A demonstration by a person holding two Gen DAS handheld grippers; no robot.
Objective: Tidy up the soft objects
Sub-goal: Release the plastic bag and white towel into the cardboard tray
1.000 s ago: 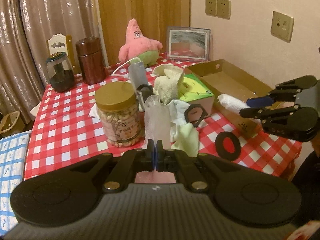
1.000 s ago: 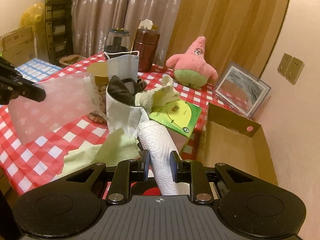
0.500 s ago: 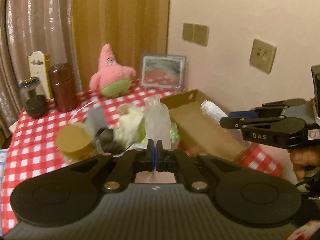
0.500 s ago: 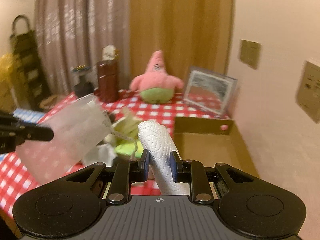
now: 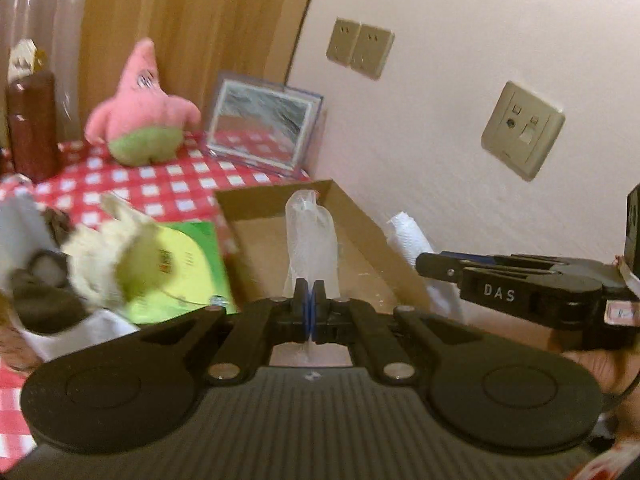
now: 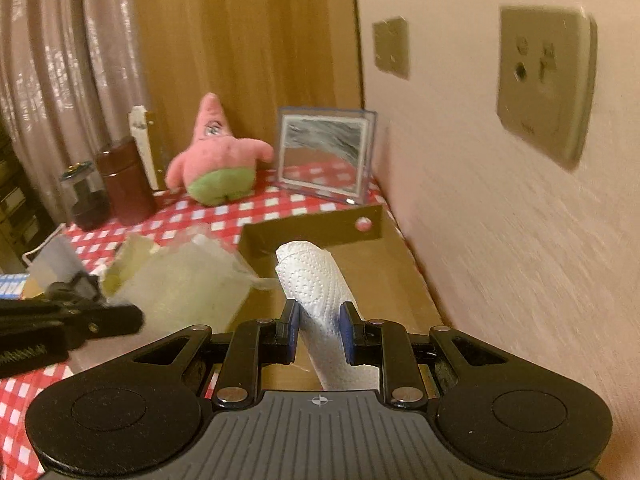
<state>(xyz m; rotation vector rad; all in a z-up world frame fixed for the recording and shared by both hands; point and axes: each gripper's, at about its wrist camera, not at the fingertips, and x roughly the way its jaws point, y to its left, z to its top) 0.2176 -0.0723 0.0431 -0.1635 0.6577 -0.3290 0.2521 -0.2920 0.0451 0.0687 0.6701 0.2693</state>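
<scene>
1. Both hands have swung away from the clutter in the middle of the table [image 5: 168,188] and now face the cardboard box [image 6: 360,276] by the wall; a second ago the jar and the heap of cloths filled both views.
2. The left gripper [image 5: 309,300] has its fingers pressed together on a clear plastic bag [image 5: 310,244], now held up over the box.
3. The right gripper [image 6: 319,326] pinches a rolled white paper towel [image 6: 316,284], also over the box's open top.
4. My guess is both soft things are about to be dropped into the box.
5. Hard to see: the box floor near the grippers is hidden, so its contents are unknown, and the cloth heap [image 5: 100,256] is smeared by motion blur.
6. The pink plush star [image 6: 218,160] sits untouched near the curtain.
</scene>
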